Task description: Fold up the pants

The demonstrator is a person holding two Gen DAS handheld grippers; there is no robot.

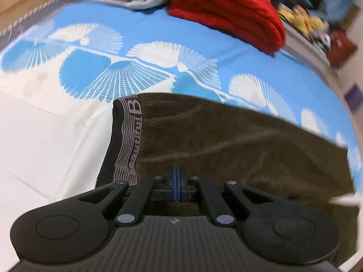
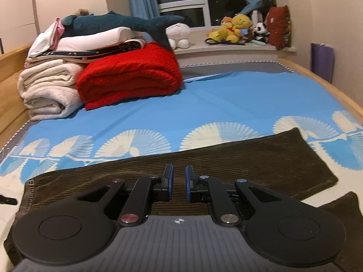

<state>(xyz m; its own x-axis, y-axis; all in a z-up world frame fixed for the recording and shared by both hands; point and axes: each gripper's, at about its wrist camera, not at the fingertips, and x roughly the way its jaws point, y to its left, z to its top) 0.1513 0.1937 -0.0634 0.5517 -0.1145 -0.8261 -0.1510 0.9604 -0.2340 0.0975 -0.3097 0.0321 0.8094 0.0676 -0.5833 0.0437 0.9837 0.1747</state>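
Left wrist view: left gripper clenched above brown pants.
Right wrist view: right gripper narrowly parted, grasping nothing, over pants on bed.

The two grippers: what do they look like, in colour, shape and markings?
Both the left gripper and the right gripper are black, with a ribbed grey body, two round side discs, hinged link arms and blue-padded jaws. Each body bears a small white emblem.

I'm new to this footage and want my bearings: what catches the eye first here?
The red blanket folded at the far left of the bed jumps out against the blue sheet with white fan patterns. In front, dark brown corduroy pants lie flat across the sheet. On the windowsill behind sit yellow plush toys.
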